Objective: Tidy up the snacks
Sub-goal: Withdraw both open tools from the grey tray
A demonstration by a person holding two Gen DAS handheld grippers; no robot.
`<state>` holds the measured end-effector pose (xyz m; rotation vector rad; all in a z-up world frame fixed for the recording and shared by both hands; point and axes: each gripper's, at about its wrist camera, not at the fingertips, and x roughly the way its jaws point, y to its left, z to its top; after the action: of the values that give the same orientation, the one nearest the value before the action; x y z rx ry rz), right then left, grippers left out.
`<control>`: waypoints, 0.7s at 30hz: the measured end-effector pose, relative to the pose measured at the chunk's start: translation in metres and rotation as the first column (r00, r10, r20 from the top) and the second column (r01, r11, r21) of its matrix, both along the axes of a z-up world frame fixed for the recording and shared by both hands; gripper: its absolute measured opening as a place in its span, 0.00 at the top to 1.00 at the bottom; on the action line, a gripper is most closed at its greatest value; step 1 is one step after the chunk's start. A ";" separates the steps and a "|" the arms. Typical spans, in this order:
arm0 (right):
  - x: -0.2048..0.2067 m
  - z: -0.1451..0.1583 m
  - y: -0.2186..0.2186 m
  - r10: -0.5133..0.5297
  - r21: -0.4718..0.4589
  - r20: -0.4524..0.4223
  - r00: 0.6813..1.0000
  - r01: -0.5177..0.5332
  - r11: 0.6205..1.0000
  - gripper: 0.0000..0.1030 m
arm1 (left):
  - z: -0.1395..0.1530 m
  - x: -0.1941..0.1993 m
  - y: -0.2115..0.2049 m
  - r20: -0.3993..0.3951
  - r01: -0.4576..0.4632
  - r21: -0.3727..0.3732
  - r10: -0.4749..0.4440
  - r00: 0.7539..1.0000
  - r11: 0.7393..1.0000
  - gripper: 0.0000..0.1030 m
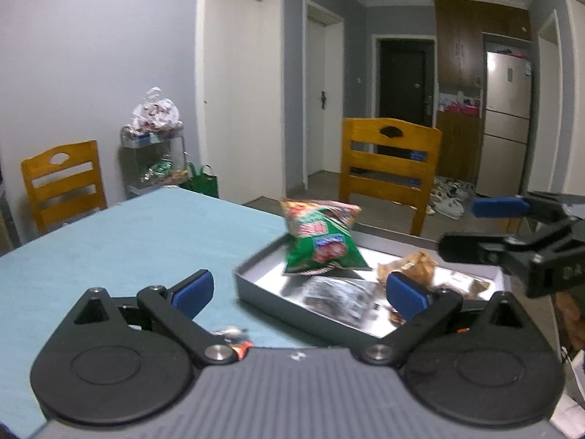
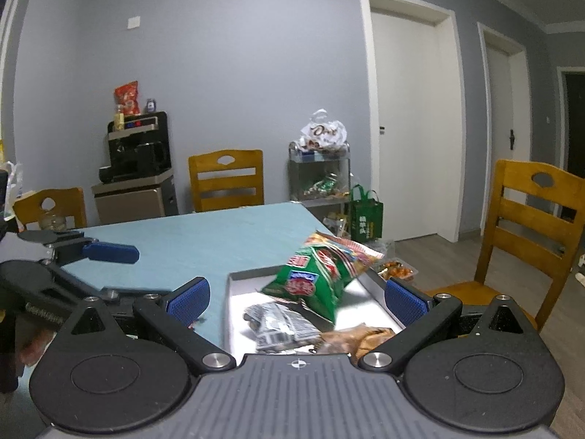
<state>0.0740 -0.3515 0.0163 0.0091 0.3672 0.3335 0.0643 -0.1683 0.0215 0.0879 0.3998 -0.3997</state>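
A grey metal tray point(image 1: 256, 289) point(image 2: 228, 303) sits at the corner of the blue table. In it a green and red snack bag point(image 1: 321, 237) point(image 2: 318, 274) leans tilted, with a black and white packet point(image 1: 336, 292) point(image 2: 278, 322) and a brown packet point(image 1: 413, 263) point(image 2: 362, 336) beside it. My left gripper point(image 1: 298, 292) is open and empty just before the tray's near edge. My right gripper point(image 2: 296, 298) is open and empty, its fingers either side of the tray. A small red and silver wrapper point(image 1: 234, 336) lies under the left gripper.
The blue table point(image 1: 128, 234) stretches left of the tray. Wooden chairs point(image 1: 387, 168) point(image 2: 526, 241) stand at the table's edges. A shelf cart with snack bags point(image 2: 321, 172) and a green bag point(image 2: 365, 216) stand by the wall. A packet point(image 2: 396, 270) lies beyond the tray.
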 end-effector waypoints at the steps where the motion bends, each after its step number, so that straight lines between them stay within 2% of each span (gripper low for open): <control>1: -0.001 0.001 0.003 0.003 -0.003 0.003 1.000 -0.003 1.000 0.00 | 0.001 0.000 0.005 0.007 -0.010 0.005 0.010 1.000 1.000 0.01; 4: -0.002 0.003 0.009 0.006 -0.009 0.007 1.000 -0.006 1.000 0.00 | 0.003 0.003 0.021 0.021 -0.049 0.012 0.049 0.999 0.999 0.01; 11: -0.002 0.004 0.027 0.020 -0.030 0.000 1.000 -0.020 0.999 0.00 | 0.001 0.008 0.060 -0.006 -0.128 -0.054 0.128 0.992 0.990 0.01; 16: -0.002 0.008 0.039 0.041 -0.026 0.004 0.999 -0.041 0.999 0.00 | 0.014 0.007 0.103 -0.012 -0.185 -0.171 0.186 0.982 0.968 0.01; 18: -0.001 0.010 0.045 0.051 -0.023 0.003 0.999 -0.051 0.998 0.00 | 0.019 0.005 0.120 -0.005 -0.218 -0.194 0.221 0.975 0.956 0.01; 21: 0.001 0.013 0.056 0.073 -0.014 0.004 0.997 -0.073 0.997 0.00 | 0.018 -0.001 0.139 0.020 -0.279 -0.161 0.286 0.958 0.947 0.01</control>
<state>0.0748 -0.2959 0.0291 -0.0188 0.3657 0.4031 0.0631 -0.0291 0.0393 -0.1134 0.3313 -0.1443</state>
